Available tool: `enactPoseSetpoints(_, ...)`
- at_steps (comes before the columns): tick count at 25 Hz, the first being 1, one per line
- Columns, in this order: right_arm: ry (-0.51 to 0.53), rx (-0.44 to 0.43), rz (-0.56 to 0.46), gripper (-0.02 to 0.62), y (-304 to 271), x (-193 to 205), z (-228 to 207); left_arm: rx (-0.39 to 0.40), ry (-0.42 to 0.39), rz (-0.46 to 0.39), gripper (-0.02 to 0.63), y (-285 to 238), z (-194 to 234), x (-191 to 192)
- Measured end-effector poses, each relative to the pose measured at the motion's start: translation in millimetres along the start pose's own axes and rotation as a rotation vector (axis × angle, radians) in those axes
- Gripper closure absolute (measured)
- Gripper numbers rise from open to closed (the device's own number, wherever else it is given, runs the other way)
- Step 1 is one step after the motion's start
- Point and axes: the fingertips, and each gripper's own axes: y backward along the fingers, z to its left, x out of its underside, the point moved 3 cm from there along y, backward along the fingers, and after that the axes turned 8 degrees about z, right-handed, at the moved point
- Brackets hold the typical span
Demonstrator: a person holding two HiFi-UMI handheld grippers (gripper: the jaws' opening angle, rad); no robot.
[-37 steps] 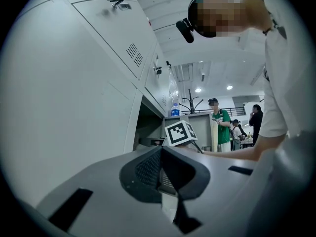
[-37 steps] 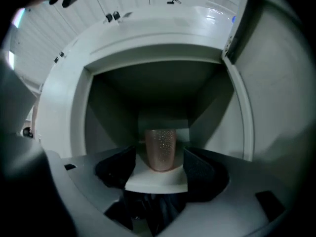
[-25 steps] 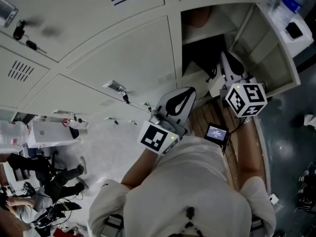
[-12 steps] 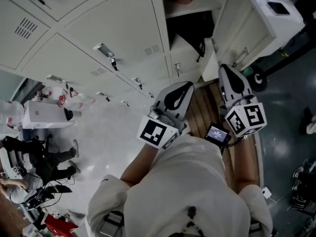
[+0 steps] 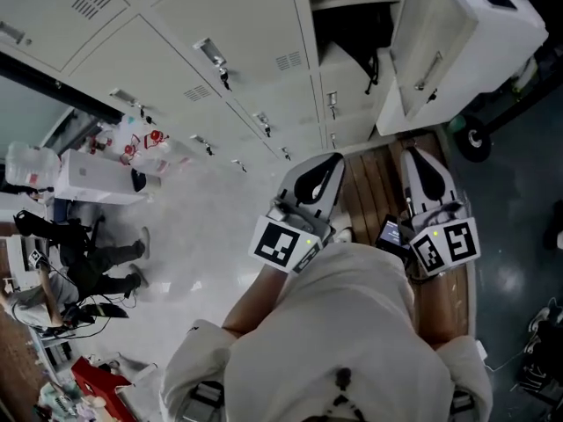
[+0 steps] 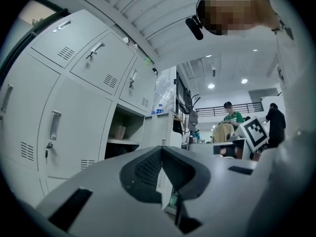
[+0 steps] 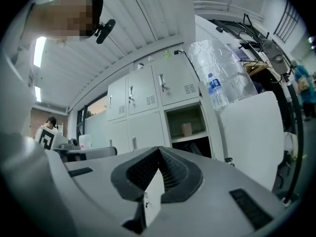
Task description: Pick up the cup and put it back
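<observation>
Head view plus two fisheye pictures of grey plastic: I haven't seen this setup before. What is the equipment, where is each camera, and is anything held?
No robot here: a person carries a hand-held tool in each hand. The head view looks steeply down from the person's head onto the left tongs and right tongs, which point toward white lockers; the marker cubes belong to the tools. The other two pictures come from a camera riding on each tool, looking along its jaws, so the grey shape at the bottom is the tool itself. Both pairs of jaws are closed with nothing between them. One locker stands open, and the cup sits on its shelf, apart from both tools. A water bottle shows higher up.
</observation>
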Motion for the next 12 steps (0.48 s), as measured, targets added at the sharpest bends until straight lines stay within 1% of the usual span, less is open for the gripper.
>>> enactPoseSetpoints(6, 0.069, -0.019, 0.018, 0.571, 38.5, 16.9, 29.8, -0.022, -0.001, 0.010, 0.598, 25.1, -18.4, 11.1)
enactPoseSetpoints(9, 0.101, -0.024, -0.014, 0.571, 48.5, 20.2, 40.7, -0.028, 0.008, 0.028, 0.598, 30.0, -23.5, 19.4)
enactPoseSetpoints(12, 0.138, -0.028, -0.064, 0.571, 56.4, 18.5, 47.3, -0.025, -0.005, 0.041, 0.598, 32.8, -26.7, 20.5)
